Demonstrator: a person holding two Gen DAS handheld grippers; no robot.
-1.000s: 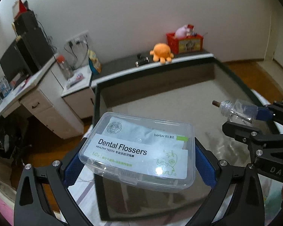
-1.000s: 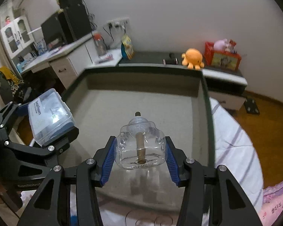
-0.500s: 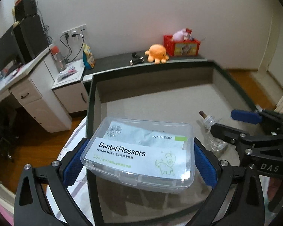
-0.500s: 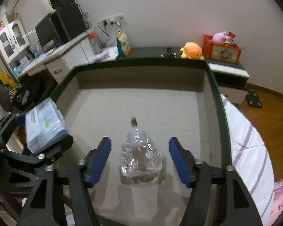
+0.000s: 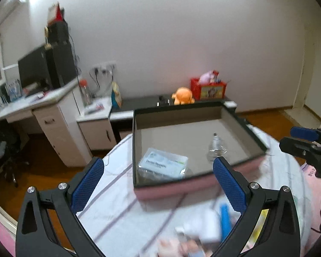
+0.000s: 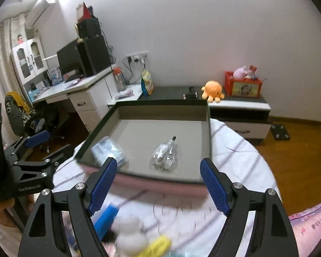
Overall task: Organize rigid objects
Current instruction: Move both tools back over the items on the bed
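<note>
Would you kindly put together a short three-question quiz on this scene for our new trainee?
1. True or false: the dental flossers case lies inside the shallow box.
2. Multiple choice: the clear bottle is A) gripped by the right gripper, B) lying on the box floor, C) on the desk.
3. Fill in: both the right gripper and the left gripper are ____ and hold nothing.

Key: 1 true; 2 B; 3 open. The right gripper's jaws have just been opening, with nothing between them.
</note>
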